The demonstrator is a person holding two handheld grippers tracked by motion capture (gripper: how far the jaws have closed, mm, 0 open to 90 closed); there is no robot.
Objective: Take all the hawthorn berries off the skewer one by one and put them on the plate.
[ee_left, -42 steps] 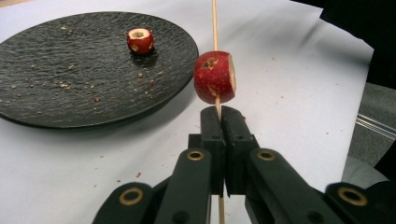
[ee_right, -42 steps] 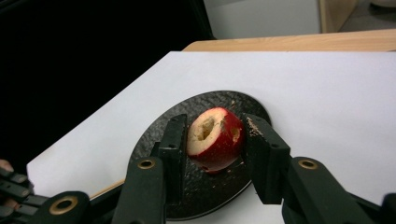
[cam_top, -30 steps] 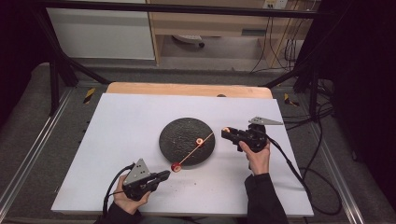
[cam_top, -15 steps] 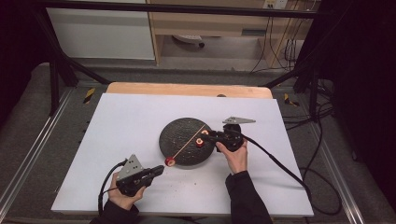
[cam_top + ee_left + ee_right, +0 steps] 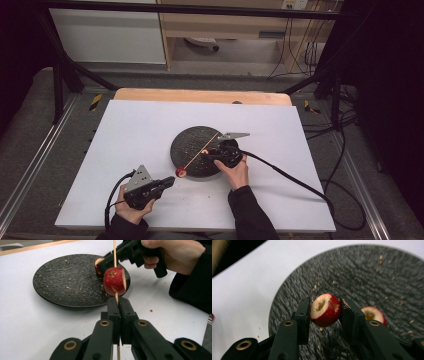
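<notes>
A thin wooden skewer [image 5: 200, 152] slants across the black plate [image 5: 192, 140]. My left gripper [image 5: 171, 181] is shut on its near end, just off the plate's front edge. A red cut fruit piece [image 5: 115, 281] is threaded on the skewer [image 5: 114, 252] just above my left gripper [image 5: 117, 302]. Over the plate's right part, my right gripper [image 5: 206, 153] is shut on a second red fruit piece [image 5: 325, 310], its cored face turned up, close beside the skewer. A third piece [image 5: 372, 314] lies on the plate [image 5: 362, 272].
Crumbs are scattered over the plate [image 5: 67, 277] and on the white table top [image 5: 130, 135] near it. A black cable [image 5: 295, 180] trails from the right gripper toward the table's right edge. A wooden strip [image 5: 200, 95] runs along the far edge.
My right gripper has carried its fruit piece leftward from beside the plate to above it, close to the skewer. The left gripper and skewer shifted only slightly.
</notes>
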